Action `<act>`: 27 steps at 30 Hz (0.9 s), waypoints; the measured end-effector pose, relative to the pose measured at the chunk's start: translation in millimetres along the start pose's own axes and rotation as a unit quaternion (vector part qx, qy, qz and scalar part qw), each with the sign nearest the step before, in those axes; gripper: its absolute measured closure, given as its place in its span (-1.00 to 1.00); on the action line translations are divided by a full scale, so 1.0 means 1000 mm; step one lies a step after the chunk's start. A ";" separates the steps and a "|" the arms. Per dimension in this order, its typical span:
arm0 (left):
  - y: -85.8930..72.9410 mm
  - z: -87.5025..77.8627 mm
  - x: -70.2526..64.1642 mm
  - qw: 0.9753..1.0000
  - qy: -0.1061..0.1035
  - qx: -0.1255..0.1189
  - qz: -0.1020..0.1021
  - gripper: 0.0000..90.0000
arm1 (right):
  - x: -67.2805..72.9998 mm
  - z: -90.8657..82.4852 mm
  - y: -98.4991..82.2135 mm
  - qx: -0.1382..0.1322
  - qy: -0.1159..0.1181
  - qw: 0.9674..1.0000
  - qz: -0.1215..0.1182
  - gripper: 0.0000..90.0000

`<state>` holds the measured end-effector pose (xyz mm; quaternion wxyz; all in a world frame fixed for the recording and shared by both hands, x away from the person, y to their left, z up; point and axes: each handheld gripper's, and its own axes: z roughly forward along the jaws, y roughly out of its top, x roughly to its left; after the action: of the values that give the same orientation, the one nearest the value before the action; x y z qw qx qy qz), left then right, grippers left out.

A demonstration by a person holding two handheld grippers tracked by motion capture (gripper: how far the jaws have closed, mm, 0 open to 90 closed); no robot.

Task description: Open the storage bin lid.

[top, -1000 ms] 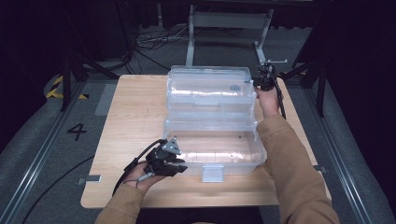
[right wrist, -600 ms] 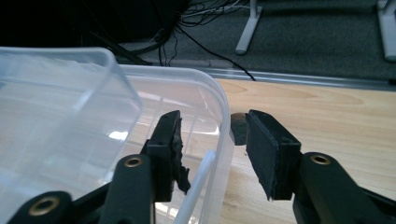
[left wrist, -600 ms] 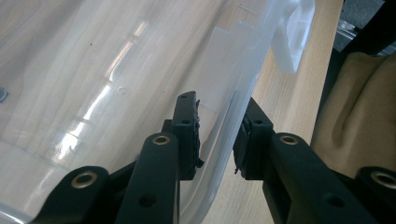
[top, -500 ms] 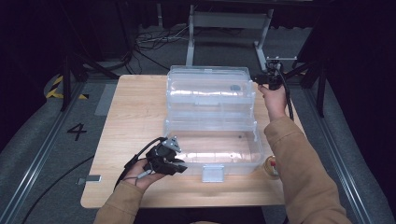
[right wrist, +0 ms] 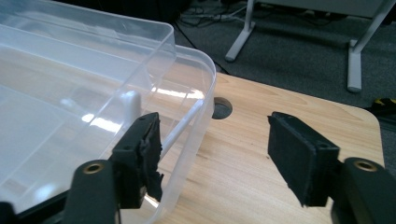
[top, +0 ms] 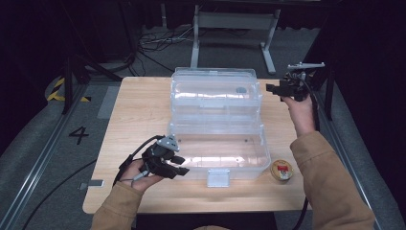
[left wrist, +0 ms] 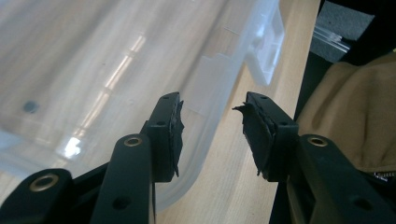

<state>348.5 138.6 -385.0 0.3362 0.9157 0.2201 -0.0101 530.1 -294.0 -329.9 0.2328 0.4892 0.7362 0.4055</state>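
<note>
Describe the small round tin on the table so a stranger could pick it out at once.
Start at the wooden table and find the big clear plastic box lying open in its middle. Go to the box's near right corner: the small round tin sits on the wood just beside it. It is the one small, coloured thing there, golden with a red and white label on top.

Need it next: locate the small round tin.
In the high view, the round tin sits on the table's near right, beside the clear box's front right corner.
</note>
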 end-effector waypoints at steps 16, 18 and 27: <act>-0.005 -0.043 0.033 0.994 0.036 -0.066 -0.074 0.17 | 0.012 -0.077 -0.052 -0.029 0.045 0.999 -0.008 -0.48; -0.005 -0.044 0.035 0.994 0.037 -0.068 -0.080 0.17 | 0.013 -0.080 -0.055 -0.028 0.047 0.998 -0.008 -0.50; -0.002 -0.046 0.044 0.991 0.051 -0.077 -0.100 0.17 | 0.019 -0.103 -0.081 -0.008 0.085 0.996 -0.017 -0.47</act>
<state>381.4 185.6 -357.9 0.3909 0.8599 0.3277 0.0199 403.1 -330.4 -338.1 0.1803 0.4382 0.7583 0.4477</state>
